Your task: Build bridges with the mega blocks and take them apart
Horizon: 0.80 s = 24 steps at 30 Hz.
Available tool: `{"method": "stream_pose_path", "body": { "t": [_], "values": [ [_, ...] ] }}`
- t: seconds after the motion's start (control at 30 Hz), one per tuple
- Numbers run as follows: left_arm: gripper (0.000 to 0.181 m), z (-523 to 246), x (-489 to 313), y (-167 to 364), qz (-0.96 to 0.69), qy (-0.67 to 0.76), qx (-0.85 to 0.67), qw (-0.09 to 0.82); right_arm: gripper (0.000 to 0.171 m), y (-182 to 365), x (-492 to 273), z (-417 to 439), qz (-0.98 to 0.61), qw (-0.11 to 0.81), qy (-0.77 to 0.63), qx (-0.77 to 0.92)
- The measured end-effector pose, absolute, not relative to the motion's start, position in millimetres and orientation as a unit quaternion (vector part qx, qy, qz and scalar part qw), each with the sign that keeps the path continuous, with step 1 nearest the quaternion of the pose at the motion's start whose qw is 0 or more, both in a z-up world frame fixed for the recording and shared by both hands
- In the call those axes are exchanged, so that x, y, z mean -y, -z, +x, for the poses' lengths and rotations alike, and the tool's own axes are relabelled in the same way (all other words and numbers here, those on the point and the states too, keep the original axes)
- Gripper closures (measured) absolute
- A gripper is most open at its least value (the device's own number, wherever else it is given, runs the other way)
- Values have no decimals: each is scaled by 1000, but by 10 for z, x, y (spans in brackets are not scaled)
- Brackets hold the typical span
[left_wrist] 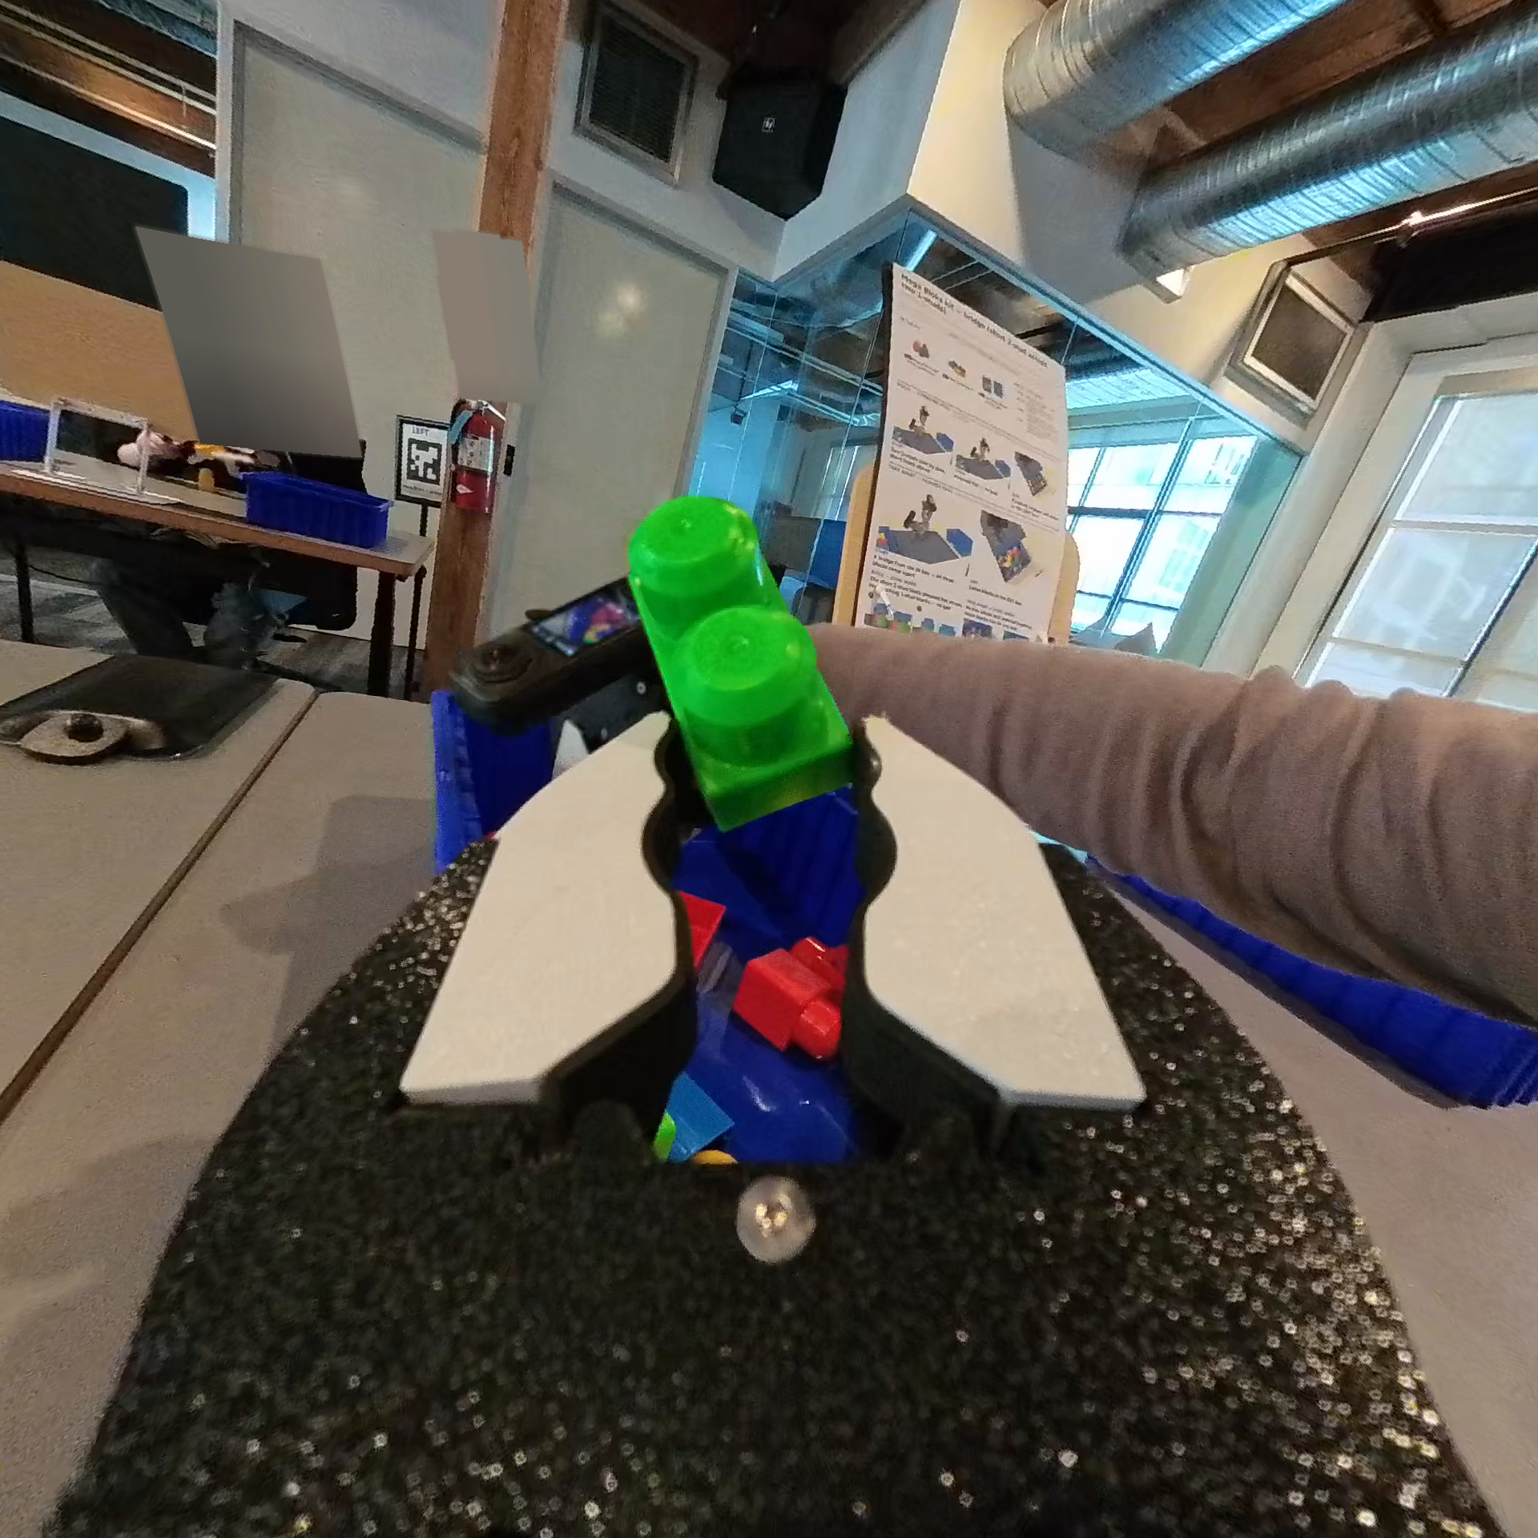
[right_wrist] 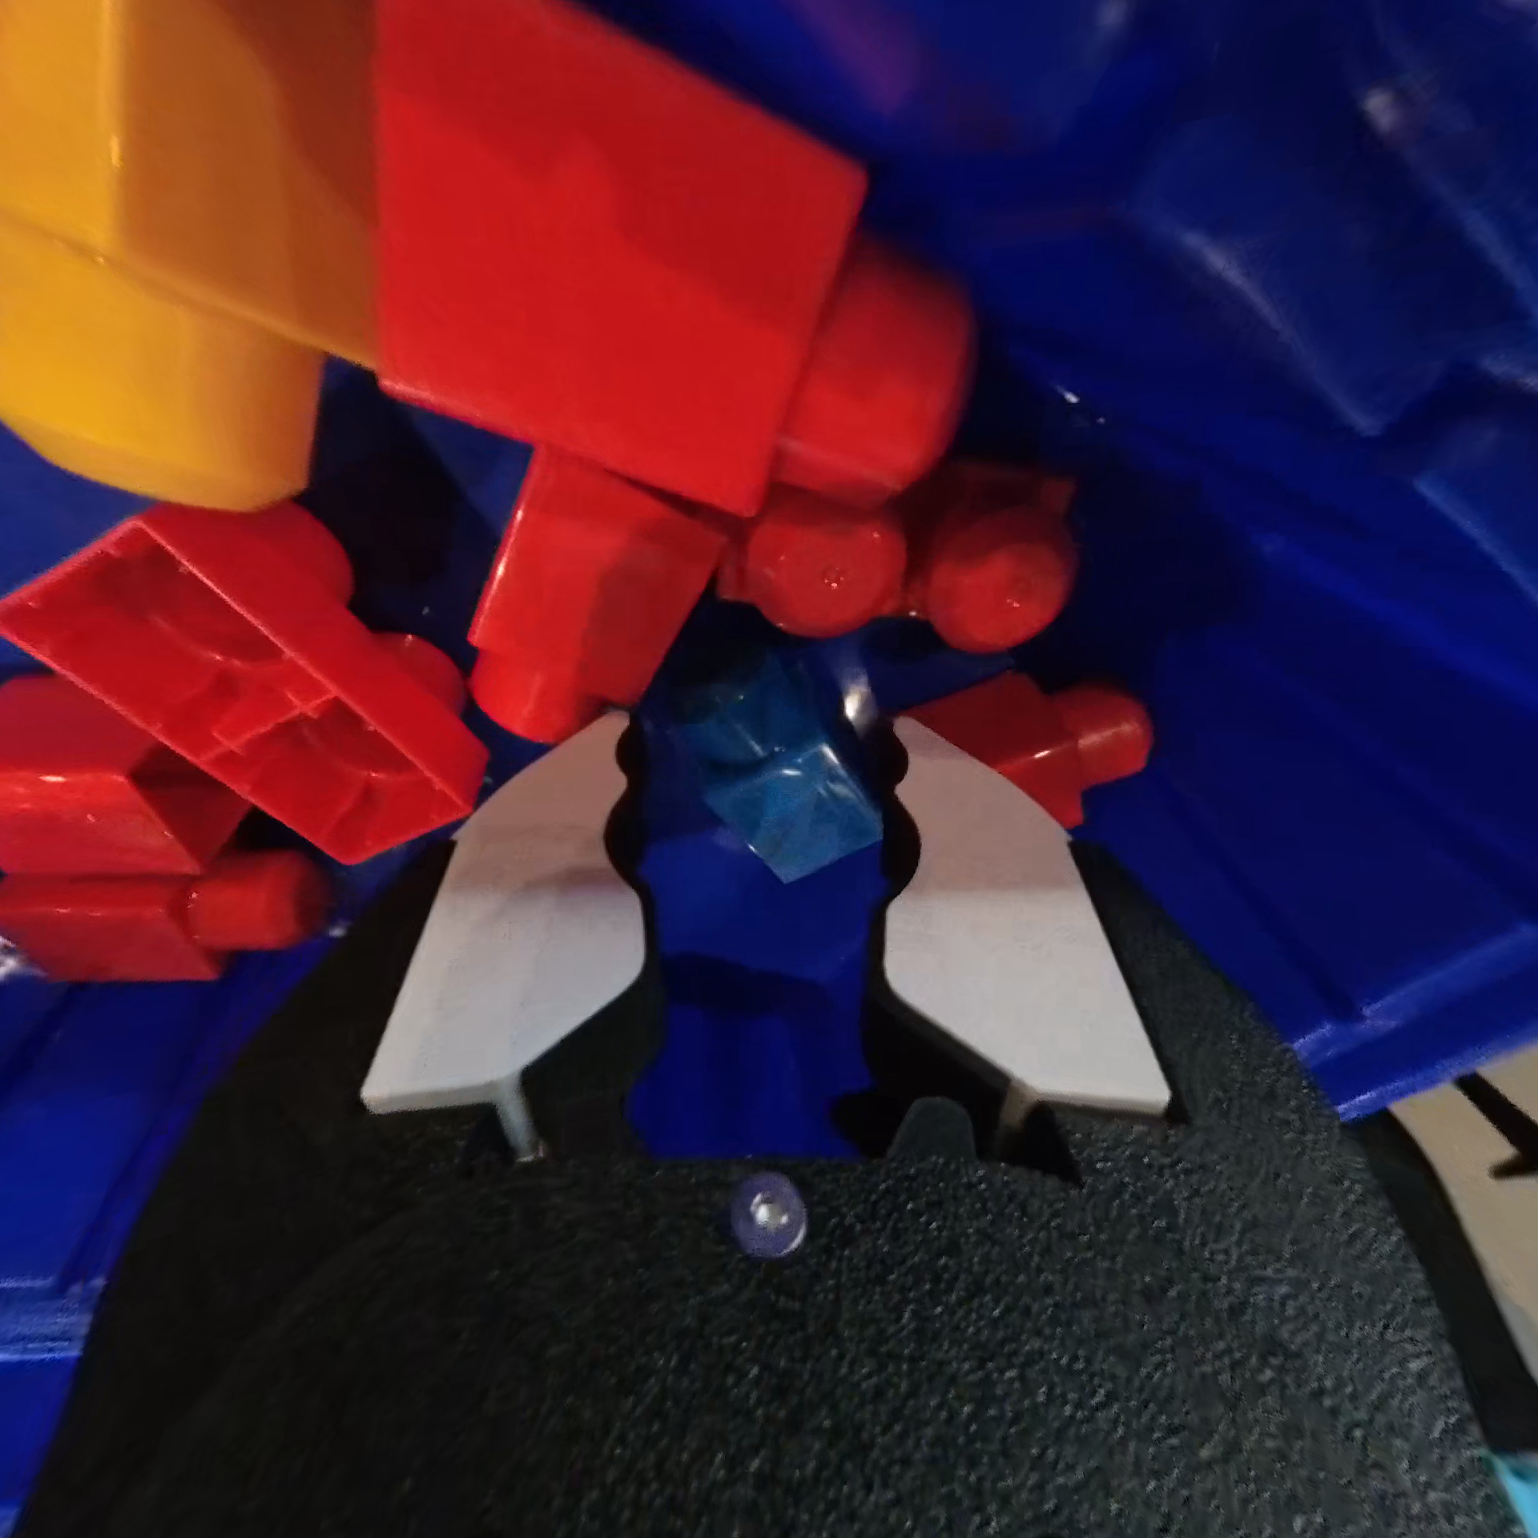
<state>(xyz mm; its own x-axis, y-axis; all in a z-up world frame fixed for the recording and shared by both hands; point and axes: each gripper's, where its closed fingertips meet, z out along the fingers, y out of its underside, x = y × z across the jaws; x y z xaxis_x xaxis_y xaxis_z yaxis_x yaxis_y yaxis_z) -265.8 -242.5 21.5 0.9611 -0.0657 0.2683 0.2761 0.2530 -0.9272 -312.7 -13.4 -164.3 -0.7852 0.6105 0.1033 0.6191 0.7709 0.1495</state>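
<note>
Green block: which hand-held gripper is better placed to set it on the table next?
Left. The left hand-held gripper already holds the green block above the bin; the right hand-held gripper is down among the bin's blocks.

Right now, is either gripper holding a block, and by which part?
The left gripper clamps the green block by its lower end, studs facing the camera. The right gripper straddles a translucent blue block in the bin; grip unclear.

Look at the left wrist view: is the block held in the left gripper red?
No, the left gripper is shut on a green block with two studs.
</note>
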Motion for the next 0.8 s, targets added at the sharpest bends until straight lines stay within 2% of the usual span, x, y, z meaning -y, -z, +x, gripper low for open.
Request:
{"method": "stream_pose_path", "body": {
  "t": [0.13, 0.2, 0.4, 0.5, 0.6, 0.73, 0.8],
  "values": [
    [143, -2660, 2428, -216, -600, 113, 88, 787, 114, 1707, 10, -3080, -291, 29, 138, 946],
    [143, -2661, 2429, -217, -600, 115, 89, 787, 130, 1727, -17, -3066, -283, 34, 145, 947],
    [143, -2666, 2434, -218, -598, 120, 90, 787, 131, 1549, 7, -3127, -330, 117, 94, 932],
    [143, -2669, 2437, -219, -596, 124, 91, 788, 131, 1218, 170, -3083, -370, 183, -5, 911],
    [143, -2670, 2437, -219, -596, 125, 92, 788, 132, 653, 417, -2888, -396, 269, -138, 867],
    [143, -2668, 2430, -215, -599, 121, 92, 787, 131, -156, 467, -2228, -417, 412, -274, 763],
    [143, -2666, 2425, -211, -600, 119, 91, 786, 132, -303, 337, -1761, -446, 458, -315, 701]
  ]
}}
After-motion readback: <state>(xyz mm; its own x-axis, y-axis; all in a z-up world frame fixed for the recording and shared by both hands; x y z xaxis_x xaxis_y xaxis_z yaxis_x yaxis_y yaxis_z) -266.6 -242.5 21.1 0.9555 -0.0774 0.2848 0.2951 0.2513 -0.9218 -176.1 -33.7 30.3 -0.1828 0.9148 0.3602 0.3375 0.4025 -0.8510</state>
